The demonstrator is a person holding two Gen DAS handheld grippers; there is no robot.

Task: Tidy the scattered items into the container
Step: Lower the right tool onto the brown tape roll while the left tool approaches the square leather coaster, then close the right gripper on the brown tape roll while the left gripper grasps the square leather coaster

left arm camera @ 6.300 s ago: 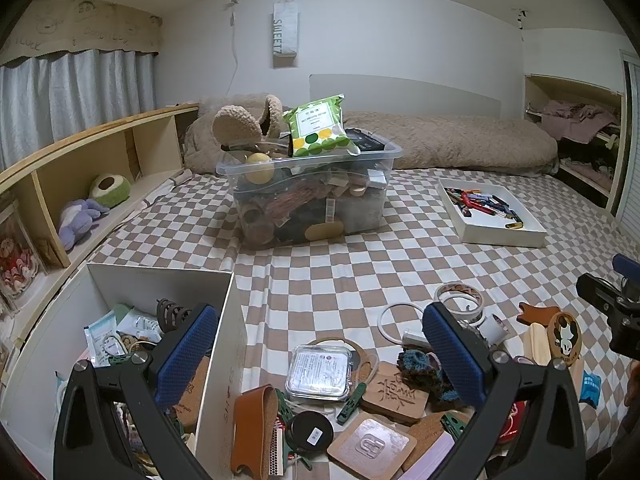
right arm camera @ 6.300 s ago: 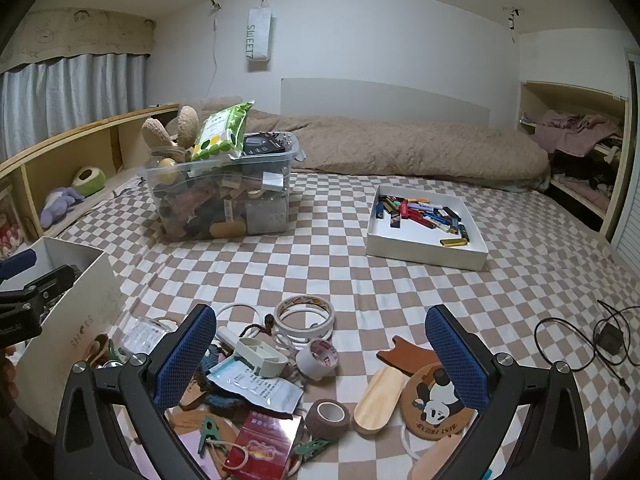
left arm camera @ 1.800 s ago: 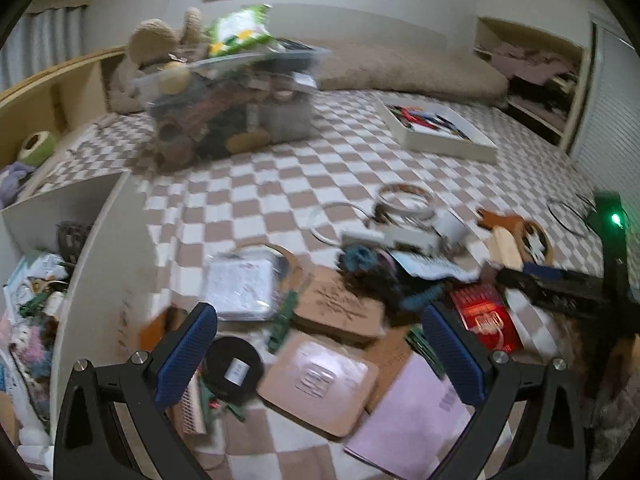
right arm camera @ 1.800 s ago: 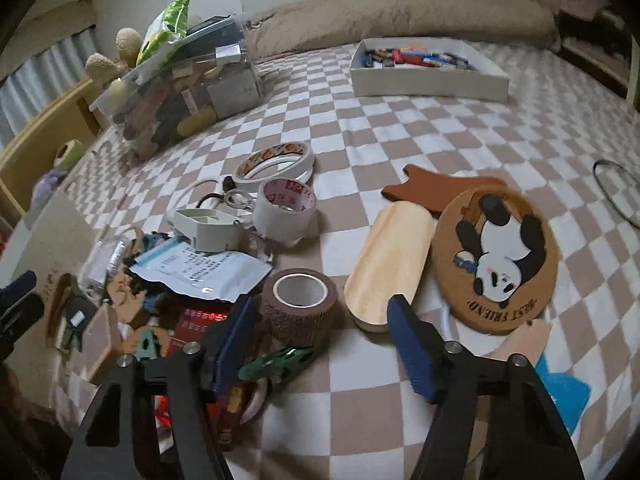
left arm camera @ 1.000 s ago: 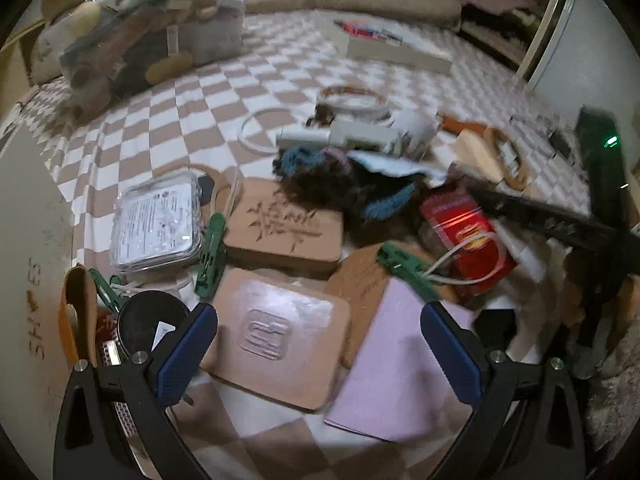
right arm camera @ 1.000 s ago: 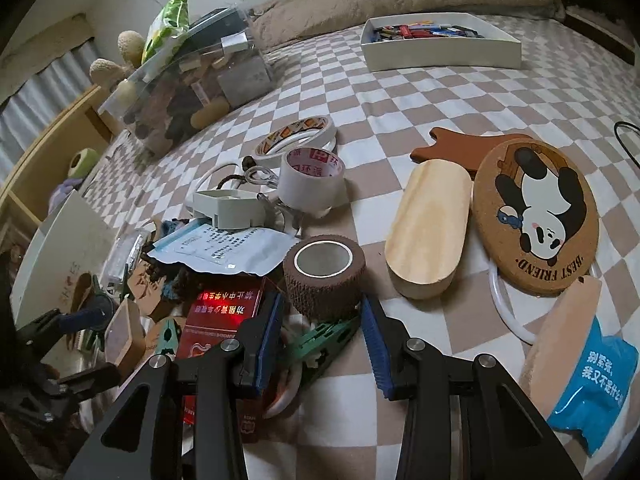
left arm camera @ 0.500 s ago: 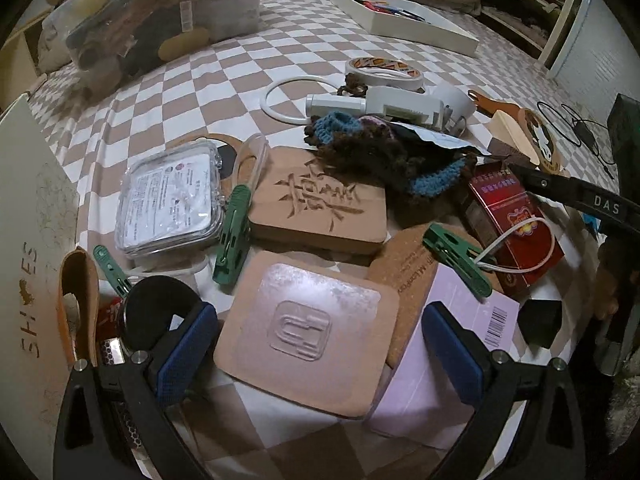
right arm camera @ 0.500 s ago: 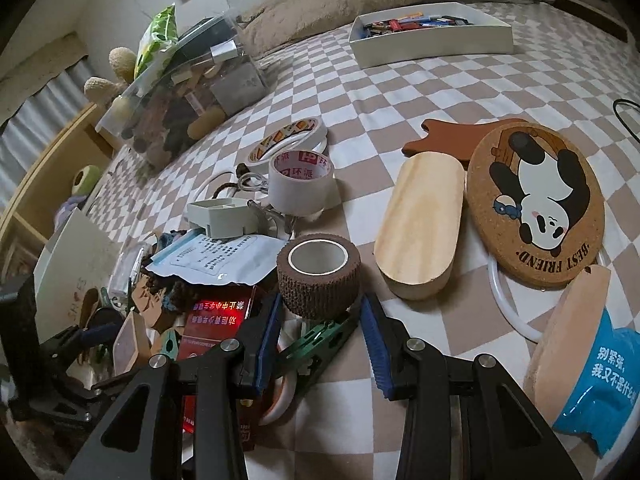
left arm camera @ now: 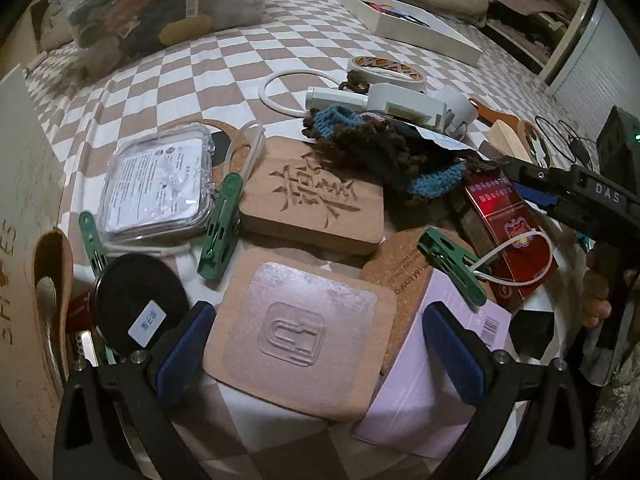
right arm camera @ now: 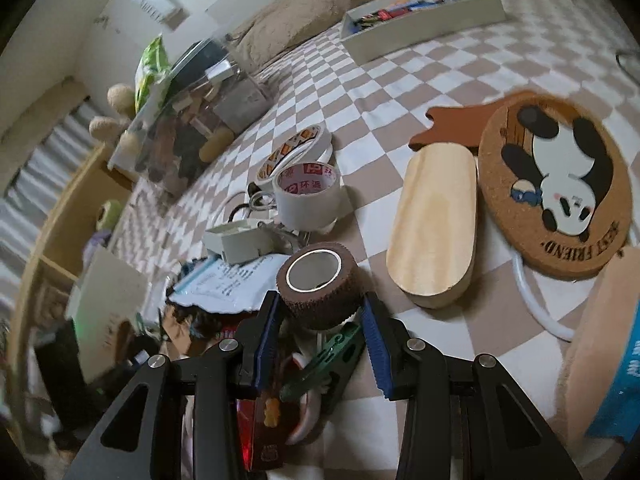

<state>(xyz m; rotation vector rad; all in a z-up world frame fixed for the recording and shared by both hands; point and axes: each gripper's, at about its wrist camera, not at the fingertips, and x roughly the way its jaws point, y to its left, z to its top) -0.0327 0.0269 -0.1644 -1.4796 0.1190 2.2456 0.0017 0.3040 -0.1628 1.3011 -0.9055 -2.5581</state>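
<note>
Both right tool [right arm camera: 320, 320] pads now clamp the brown bandage roll [right arm camera: 318, 286].

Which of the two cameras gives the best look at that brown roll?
The right wrist view: the brown roll sits close and whole between the blue pads of the right hand-held gripper. In the left wrist view only a dark sliver shows behind that gripper's arm, if at all.

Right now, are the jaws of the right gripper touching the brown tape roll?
Touching. The right wrist view shows the right gripper with both blue pads pressed against the sides of the brown tape roll, with no gap.
</note>
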